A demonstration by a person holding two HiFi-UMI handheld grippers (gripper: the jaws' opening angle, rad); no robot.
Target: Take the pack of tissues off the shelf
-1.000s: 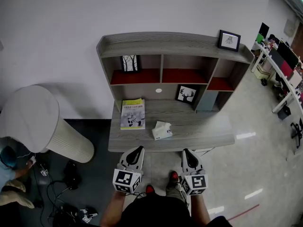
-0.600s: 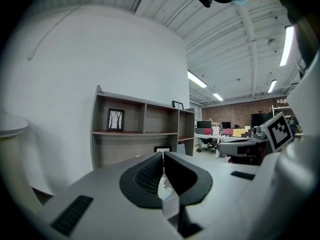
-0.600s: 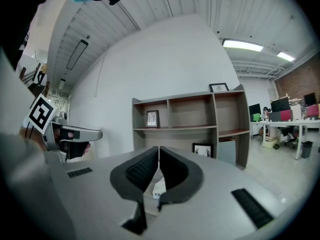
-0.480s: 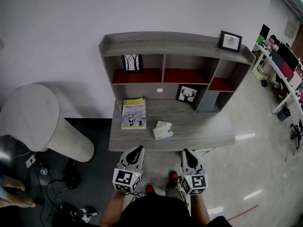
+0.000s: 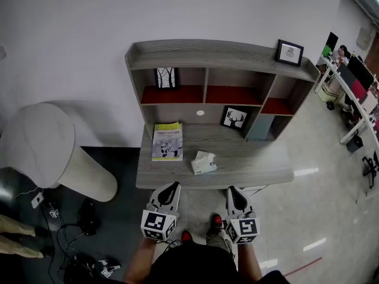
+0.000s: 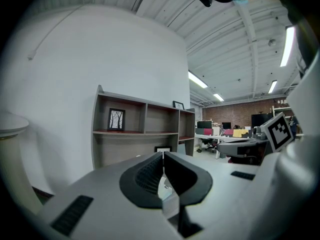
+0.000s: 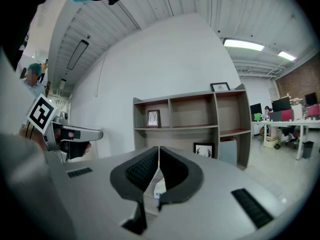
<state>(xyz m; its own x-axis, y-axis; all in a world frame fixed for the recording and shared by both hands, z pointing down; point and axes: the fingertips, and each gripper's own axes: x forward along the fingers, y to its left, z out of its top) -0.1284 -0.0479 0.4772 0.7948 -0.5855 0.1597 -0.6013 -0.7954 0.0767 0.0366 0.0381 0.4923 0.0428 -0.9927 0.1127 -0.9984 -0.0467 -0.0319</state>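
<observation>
On the lower board of the grey shelf unit [image 5: 254, 158], the pack of tissues [image 5: 203, 163] lies near the front edge, with a tuft of tissue standing out of its top. A booklet [image 5: 167, 141] with a yellow-green cover lies flat at the pack's 11 o'clock, near it but not touching. A framed deer picture [image 5: 234, 118] stands against the back panel at its 1 o'clock. In the upper left compartment, at 11 o'clock and farther back, I note a framed tree picture [image 5: 166, 78]. A small frame [image 5: 289, 51] sits on the top board at 1 o'clock. I hold both grippers before the board's front edge, pointing toward the shelf. The left gripper [image 5: 172, 187] is at the pack's 7 o'clock and the right gripper [image 5: 233, 189] at its 5 o'clock; neither touches the pack. Seen in each gripper's own view, the left gripper's [image 6: 163, 155] jaws meet at the tips with nothing clamped; the same goes for the right gripper [image 7: 158, 150]. A pale round table [image 5: 53, 158] stands at 9 o'clock.
</observation>
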